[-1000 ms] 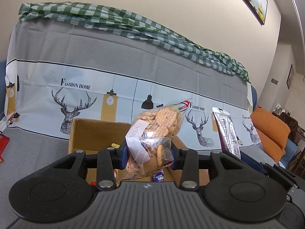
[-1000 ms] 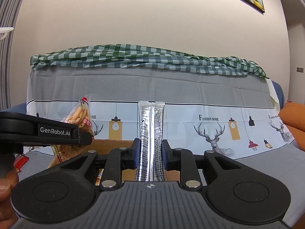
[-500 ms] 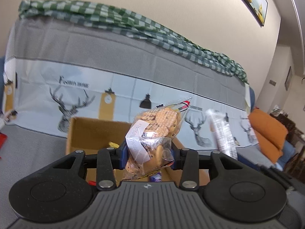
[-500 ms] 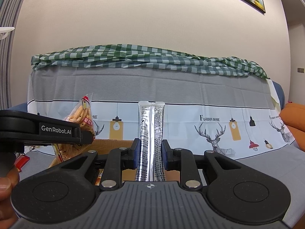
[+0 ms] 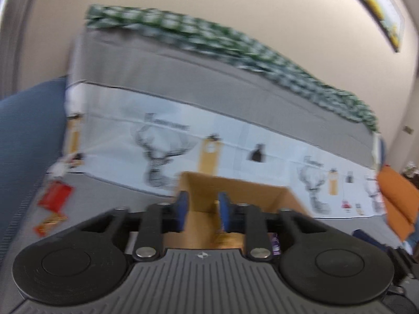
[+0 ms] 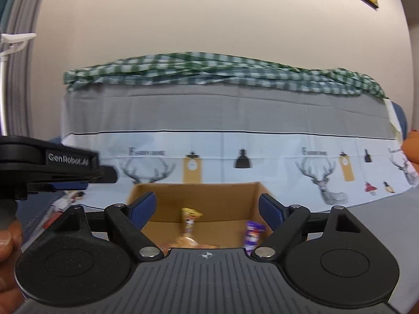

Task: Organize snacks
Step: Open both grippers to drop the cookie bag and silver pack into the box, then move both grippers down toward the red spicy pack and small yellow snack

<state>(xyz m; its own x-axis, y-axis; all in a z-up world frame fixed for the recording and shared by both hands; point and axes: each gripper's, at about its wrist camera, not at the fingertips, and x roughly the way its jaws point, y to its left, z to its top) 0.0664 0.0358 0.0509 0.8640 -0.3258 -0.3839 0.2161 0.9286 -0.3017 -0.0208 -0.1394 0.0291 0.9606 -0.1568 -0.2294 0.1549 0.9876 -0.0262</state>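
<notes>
The open cardboard box stands on the grey sofa seat just ahead of both grippers. Inside it I see a yellow-topped packet, a purple packet and a bag of orange biscuits low at the front. My right gripper hangs over the box, its jaws opening wide with nothing between them. My left gripper is blurred, with its blue pads closing on an empty gap in front of the box. From the side, the left gripper shows at the left of the right wrist view.
Red snack packets lie on the seat to the left of the box. The sofa back carries a deer-print cover and a green checked cloth. An orange cushion sits at the right. A hand holds the left gripper.
The biscuit bag has left the left gripper and the silver stick pack has left the right one. The right jaws have spread wide, and the left gripper has swung sideways with its gap narrower.
</notes>
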